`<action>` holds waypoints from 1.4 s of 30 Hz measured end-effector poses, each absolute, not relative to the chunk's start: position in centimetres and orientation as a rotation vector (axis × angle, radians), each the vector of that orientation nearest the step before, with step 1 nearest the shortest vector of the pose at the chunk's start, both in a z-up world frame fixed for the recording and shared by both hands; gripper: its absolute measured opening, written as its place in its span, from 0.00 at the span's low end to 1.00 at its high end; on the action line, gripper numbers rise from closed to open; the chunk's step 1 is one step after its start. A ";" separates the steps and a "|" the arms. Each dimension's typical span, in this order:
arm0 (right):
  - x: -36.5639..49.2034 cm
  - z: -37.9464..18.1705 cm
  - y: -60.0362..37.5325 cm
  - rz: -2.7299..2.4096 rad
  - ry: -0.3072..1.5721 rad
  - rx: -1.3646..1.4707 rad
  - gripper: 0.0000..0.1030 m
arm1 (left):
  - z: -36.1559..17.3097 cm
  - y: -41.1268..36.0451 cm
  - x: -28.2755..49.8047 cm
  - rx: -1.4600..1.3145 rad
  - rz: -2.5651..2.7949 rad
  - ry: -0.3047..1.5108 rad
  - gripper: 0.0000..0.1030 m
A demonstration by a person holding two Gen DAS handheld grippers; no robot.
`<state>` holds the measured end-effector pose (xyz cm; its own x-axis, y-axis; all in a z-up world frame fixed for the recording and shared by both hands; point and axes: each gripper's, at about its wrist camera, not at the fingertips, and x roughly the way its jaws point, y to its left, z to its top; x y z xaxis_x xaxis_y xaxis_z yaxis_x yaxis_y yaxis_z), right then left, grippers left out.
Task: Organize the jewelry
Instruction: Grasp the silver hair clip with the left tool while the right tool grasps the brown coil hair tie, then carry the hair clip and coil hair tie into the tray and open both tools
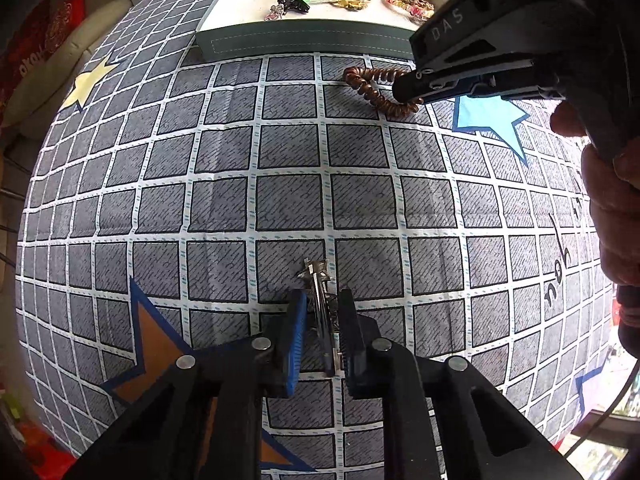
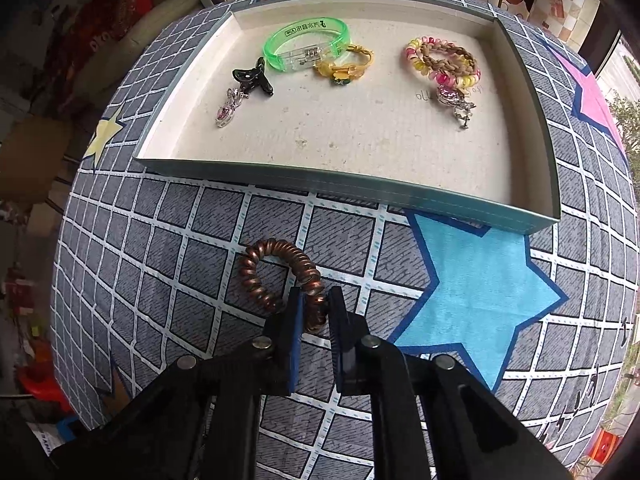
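My left gripper point(image 1: 322, 296) is shut on a silver metal hair clip point(image 1: 319, 304) that lies on the checked cloth. My right gripper point(image 2: 315, 297) is shut on a brown spiral hair tie point(image 2: 276, 276) resting on the cloth; it also shows in the left wrist view point(image 1: 374, 90) with the right gripper point(image 1: 408, 90) on it. Beyond it stands an open shallow tray point(image 2: 352, 186) holding a green bangle point(image 2: 306, 42), a black clip point(image 2: 254, 76), a pink pendant point(image 2: 226, 114), a gold bracelet point(image 2: 344, 68) and coloured spiral ties point(image 2: 442, 62).
The table is covered by a grey checked cloth with a blue star point(image 2: 476, 292), a yellow star point(image 1: 86, 84) and an orange star point(image 1: 154, 352). The tray point(image 1: 304, 42) sits at the far edge. A person's hand point(image 1: 612, 184) holds the right gripper.
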<state>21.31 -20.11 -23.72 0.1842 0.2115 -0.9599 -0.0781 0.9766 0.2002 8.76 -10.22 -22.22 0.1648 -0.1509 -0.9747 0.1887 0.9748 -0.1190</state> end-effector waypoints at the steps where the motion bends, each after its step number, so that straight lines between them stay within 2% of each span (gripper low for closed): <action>1: 21.2 -23.7 -20.3 0.201 1.370 0.134 0.13 | -22.2 -10.0 9.0 0.005 -0.251 1.389 0.28; 9: 19.9 -22.9 -22.7 0.197 1.363 0.261 0.12 | -21.8 -8.7 10.9 -0.119 -0.302 1.394 0.28; 25: 17.7 -20.2 -24.2 0.213 1.335 0.385 0.12 | -19.0 -7.4 14.3 -0.115 -0.350 1.285 0.28; 42: 21.2 -15.1 -26.9 0.209 1.222 0.432 0.12 | -14.1 -5.7 19.8 -0.065 -0.354 1.128 0.28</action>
<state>21.15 -26.94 -15.08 0.3361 0.3817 -0.8610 0.0742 0.9006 0.4282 19.79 -5.67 -14.13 0.3789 -0.3096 -0.8721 0.2449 0.9423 -0.2282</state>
